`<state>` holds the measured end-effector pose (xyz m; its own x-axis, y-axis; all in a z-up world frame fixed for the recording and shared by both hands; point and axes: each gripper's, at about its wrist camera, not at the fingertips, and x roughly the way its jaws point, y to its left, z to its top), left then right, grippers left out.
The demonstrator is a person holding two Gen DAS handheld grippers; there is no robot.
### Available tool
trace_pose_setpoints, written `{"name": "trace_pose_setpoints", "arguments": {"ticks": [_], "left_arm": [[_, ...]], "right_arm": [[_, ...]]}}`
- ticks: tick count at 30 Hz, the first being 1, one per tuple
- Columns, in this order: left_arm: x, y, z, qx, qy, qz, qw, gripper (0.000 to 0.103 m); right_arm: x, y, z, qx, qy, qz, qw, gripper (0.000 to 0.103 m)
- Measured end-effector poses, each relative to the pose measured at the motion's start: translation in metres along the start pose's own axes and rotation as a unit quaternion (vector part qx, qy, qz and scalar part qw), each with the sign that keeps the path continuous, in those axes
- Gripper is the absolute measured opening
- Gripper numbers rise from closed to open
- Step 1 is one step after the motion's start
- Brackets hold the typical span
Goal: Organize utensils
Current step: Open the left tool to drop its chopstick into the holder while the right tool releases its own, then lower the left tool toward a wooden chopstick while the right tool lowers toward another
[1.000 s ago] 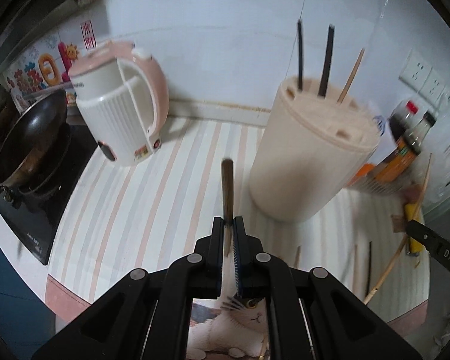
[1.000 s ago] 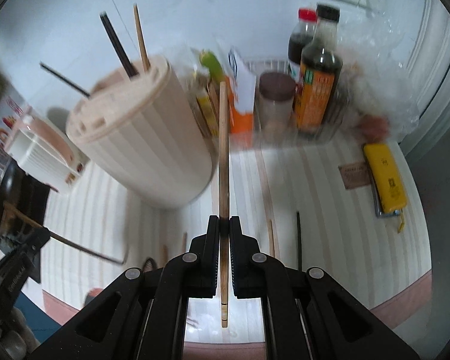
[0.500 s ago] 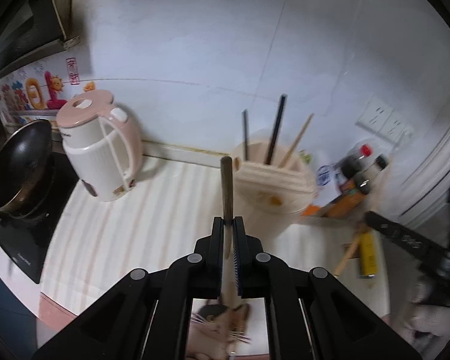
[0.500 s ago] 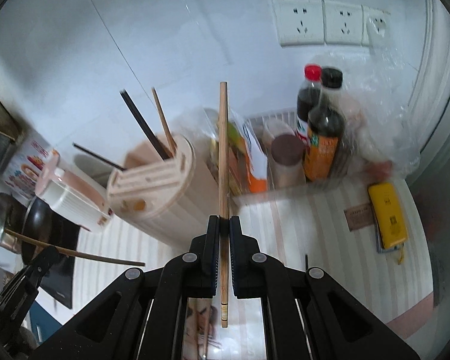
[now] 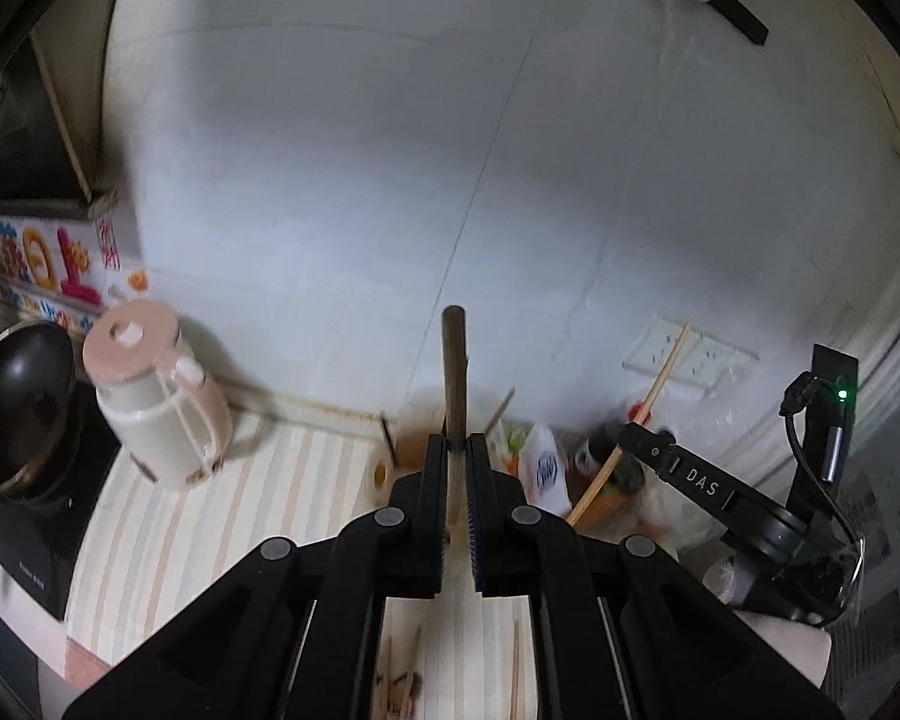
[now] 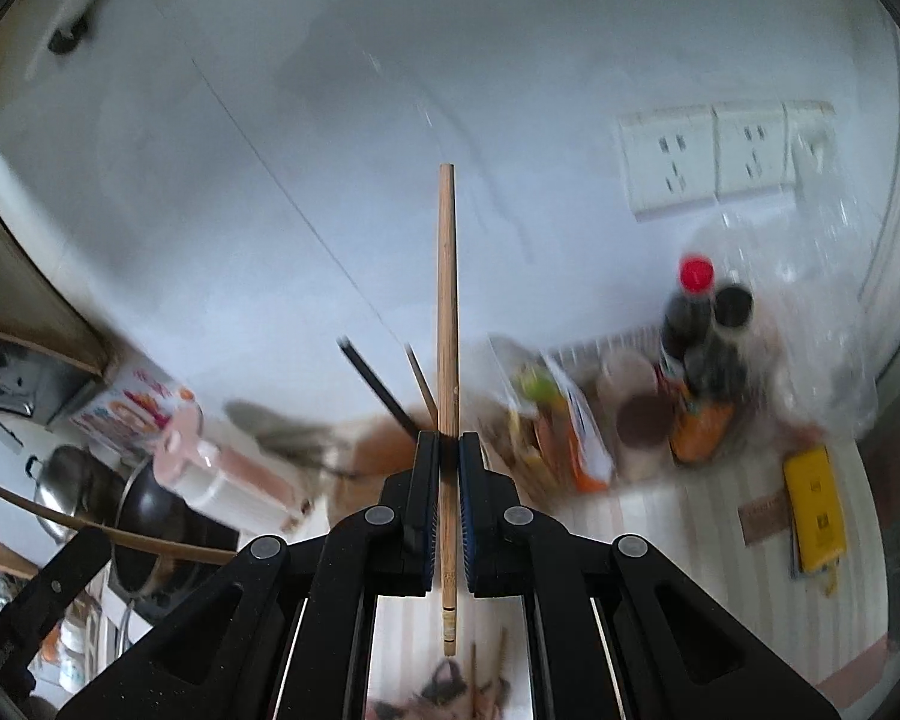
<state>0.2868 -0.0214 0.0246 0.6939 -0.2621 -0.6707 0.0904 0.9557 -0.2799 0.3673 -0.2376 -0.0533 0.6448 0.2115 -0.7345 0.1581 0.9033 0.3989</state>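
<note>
My left gripper (image 5: 457, 450) is shut on a dark brown chopstick (image 5: 453, 372) that points up and away, high above the striped counter (image 5: 210, 516). Behind its fingers the beige utensil holder (image 5: 415, 441) is mostly hidden; a few chopsticks poke out of it. My right gripper (image 6: 448, 450) is shut on a light wooden chopstick (image 6: 447, 300) that runs straight through its jaws. The holder (image 6: 378, 450) is blurred below it, with a black chopstick (image 6: 378, 384) standing in it. Each gripper shows in the other's view: the right gripper (image 5: 627, 441) and the left gripper (image 6: 99, 537).
A pink kettle (image 5: 150, 402) and a dark wok (image 5: 21, 384) on a cooker sit at the left. Sauce bottles (image 6: 696, 324), packets and a yellow object (image 6: 813, 504) crowd the right corner under wall sockets (image 6: 708, 162). Loose chopsticks (image 5: 516, 672) lie on the counter near the front.
Both grippers have risen well above the counter with their chopsticks still held. The holder and kettle have sunk lower in both views and more wall shows.
</note>
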Motion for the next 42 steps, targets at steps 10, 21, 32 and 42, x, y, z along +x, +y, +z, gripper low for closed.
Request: {"name": "trace_pose_setpoints", "arguments": {"ticks": [10,21,32,42], "left_arm": [[0.080,0.002,0.035,0.000,0.040,0.045,0.9982,0.003],[0.131,0.009,0.025,-0.003,0.126,0.039,0.9913,0.008],[0.074,0.022,0.019,0.014,0.062,0.100,0.9930,0.096],[0.073,0.044,-0.041,0.039,0.065,0.144,0.9866,0.103]], "right_arm": [[0.054,0.013,0.043,0.001,-0.055,-0.013,0.998,0.007],[0.122,0.021,0.036,-0.048,-0.011,-0.013,0.999,0.007],[0.064,-0.013,0.014,-0.026,0.008,-0.057,0.998,0.052],[0.021,-0.058,-0.048,0.008,0.021,-0.099,0.995,0.081]]}}
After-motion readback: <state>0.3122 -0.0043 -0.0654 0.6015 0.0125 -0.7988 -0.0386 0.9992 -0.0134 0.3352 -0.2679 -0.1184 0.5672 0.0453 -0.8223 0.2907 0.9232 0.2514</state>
